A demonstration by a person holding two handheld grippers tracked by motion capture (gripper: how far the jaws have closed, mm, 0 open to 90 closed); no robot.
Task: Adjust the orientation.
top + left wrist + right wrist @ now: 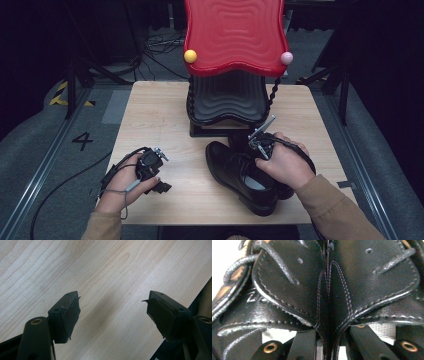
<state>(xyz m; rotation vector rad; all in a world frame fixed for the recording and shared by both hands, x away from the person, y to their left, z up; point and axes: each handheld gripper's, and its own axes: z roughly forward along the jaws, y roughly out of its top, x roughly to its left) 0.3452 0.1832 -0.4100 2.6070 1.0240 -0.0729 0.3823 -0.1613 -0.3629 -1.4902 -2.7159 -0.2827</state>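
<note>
Right gripper point(261, 141), high view: clamped on pair of black leather lace-up shoes point(242, 175) at 4 o'clock on pale wooden table point(160, 115). Left gripper point(152, 167) at 8 o'clock, idle over bare wood. Red wavy two-tier rack point(234, 35) at 12 o'clock, lower shelf empty.

Left gripper view: jaws spread wide, nothing between.

Right gripper view: jaws pinching adjoining inner walls of both shoes together.

Judgement: grasp done; lift and placing, likely onto rack, remain.

Pale matt wood-grain table point(165, 115), glossy stitched black leather shoes point(240, 175), shiny ribbed red plastic panel point(234, 32)
</note>
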